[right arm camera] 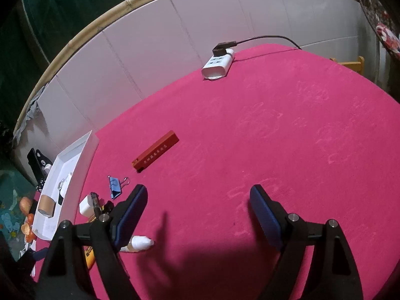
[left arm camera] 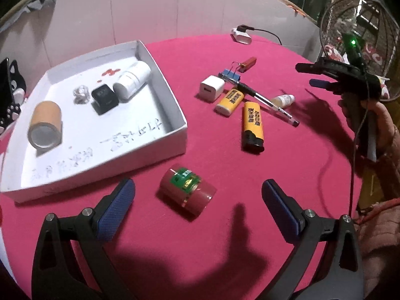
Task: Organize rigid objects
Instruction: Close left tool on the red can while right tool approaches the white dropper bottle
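My left gripper (left arm camera: 197, 195) is open, its blue pads either side of a red cylinder with a green label (left arm camera: 188, 191) lying on the pink cloth, not touching it. A white cardboard tray (left arm camera: 160, 115) to the left holds a brown tape roll (left arm camera: 45, 127), a black charger (left arm camera: 104, 98), a white bottle (left arm camera: 132, 80) and a crumpled clear piece (left arm camera: 81, 94). Loose on the cloth: white charger (left arm camera: 212, 88), two yellow lighters (left arm camera: 253, 126), pen (left arm camera: 267, 101), blue binder clip (left arm camera: 231, 74), red box (right arm camera: 155, 150), small white bottle (right arm camera: 140, 243). My right gripper (right arm camera: 197, 210) is open over bare cloth.
A white power strip (right arm camera: 218, 66) with a black cable sits at the far edge by the tiled wall. A wire basket (left arm camera: 360, 37) stands at the right beyond the other hand-held gripper (left arm camera: 335, 75). A black and white cat-pattern item (left arm camera: 11, 92) lies left of the tray.
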Demonstrator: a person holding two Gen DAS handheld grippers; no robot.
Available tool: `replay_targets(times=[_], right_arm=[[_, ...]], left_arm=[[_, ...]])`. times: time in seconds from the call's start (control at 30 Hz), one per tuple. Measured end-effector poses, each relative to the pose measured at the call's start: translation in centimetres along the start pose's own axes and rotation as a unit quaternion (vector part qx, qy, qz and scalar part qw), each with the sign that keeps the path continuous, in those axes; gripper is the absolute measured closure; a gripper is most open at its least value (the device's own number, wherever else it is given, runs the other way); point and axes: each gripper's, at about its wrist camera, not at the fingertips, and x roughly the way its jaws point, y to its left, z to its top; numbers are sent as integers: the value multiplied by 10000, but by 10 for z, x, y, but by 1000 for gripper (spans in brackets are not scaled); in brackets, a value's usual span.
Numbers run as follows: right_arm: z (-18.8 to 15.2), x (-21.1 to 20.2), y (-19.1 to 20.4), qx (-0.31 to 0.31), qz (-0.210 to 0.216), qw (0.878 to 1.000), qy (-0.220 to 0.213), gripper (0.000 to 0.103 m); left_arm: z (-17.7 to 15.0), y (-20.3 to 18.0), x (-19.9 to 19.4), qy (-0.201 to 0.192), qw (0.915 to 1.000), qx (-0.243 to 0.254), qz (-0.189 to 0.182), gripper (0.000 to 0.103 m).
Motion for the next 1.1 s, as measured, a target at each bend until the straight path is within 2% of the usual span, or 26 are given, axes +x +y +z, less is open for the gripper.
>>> replay_targets(times=[0.17, 0.3, 0.37, 0.43, 0.47, 0.5, 0.53, 0.57, 0.77, 0.83, 0.93, 1.1], right_arm=[[0, 1, 2, -88, 55, 9999, 57, 19], [-2, 7, 9, -417, 443, 9976, 326, 19], [-5, 10, 17, -813, 712, 9931, 452, 19], [-10, 9, 29, -1390, 902, 9848, 520, 19], [-14, 6, 38, -1873, 961, 9762, 515, 19], [-16, 5, 42, -2113, 972, 9713, 502, 19], [-19, 3, 48, -2448, 988, 9634, 459, 19], [-20, 2, 52, -2694, 1027, 9566, 419, 19], [-21, 7, 54, -3153, 1144, 9411, 422, 19], [-26, 8, 56, -3505, 1121, 9283, 544, 19], [-31, 16, 58, -3818, 997, 9156, 770, 19], [-39, 28, 67, -4353, 956, 8911, 858, 20]], left_arm=[[-1, -10, 14, 41, 9988, 482, -5, 3], [2, -9, 19, 120, 9970, 727, -242, 9], [1, -10, 20, 180, 9953, 901, -293, 35], [0, -11, 19, 184, 9945, 1003, -220, 43], [-1, -11, 18, 183, 9945, 1001, -241, 46], [-1, -11, 17, 176, 9945, 1004, -226, 54], [-2, -10, 16, 174, 9947, 984, -250, 57], [-3, -11, 16, 165, 9950, 957, -248, 57], [-5, -16, 15, 121, 9957, 916, -115, 57], [-5, -17, 15, 119, 9957, 913, -109, 57], [-6, -18, 15, 113, 9957, 913, -110, 57], [-3, -16, 16, 120, 9974, 693, -134, 57]])
